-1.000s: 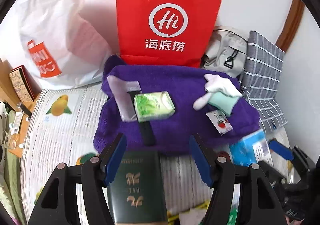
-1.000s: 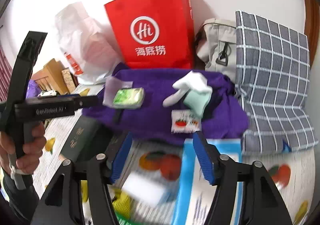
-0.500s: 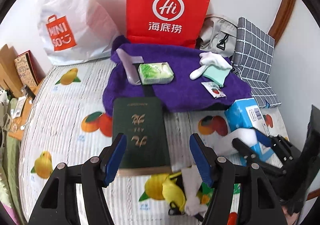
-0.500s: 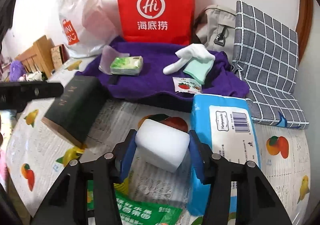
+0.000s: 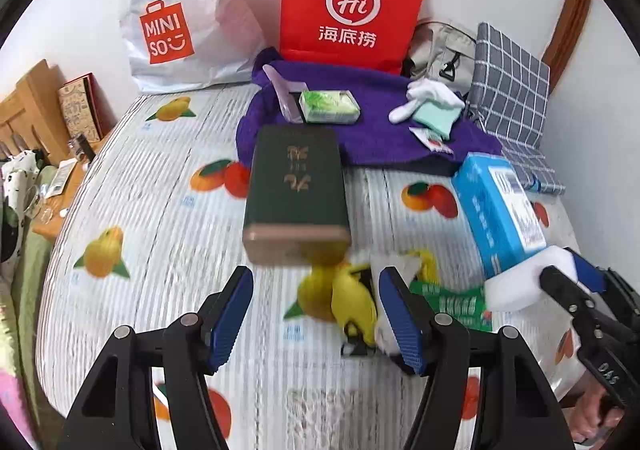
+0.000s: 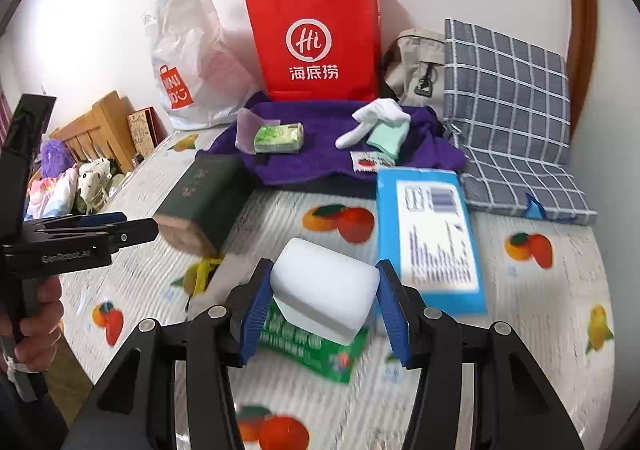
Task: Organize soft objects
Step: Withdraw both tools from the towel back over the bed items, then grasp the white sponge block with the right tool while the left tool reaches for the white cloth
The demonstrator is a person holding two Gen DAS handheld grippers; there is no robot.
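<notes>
My right gripper [image 6: 324, 308] is clamping the white sponge block [image 6: 326, 288] between its 2 pads (above a green packet [image 6: 308, 346]). My left gripper [image 5: 316, 314] is hanging spread apart, gripping nothing, near the green book [image 5: 296, 190].

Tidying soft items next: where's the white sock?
The white sock lies at the right end of the purple towel, overlapping a mint cloth.

Red bag [image 5: 352, 2] carried a white "Hi" logo with 海底捞 under it. White plastic bag [image 5: 180, 10] showed orange "MINISO" with a smiley. Left gripper [image 6: 76, 246] body read "GenRobot.AI". Green book [image 5: 296, 178] had gold characters, blurred. Blue pack [image 6: 432, 234] label had a barcode, print unreadable.
</notes>
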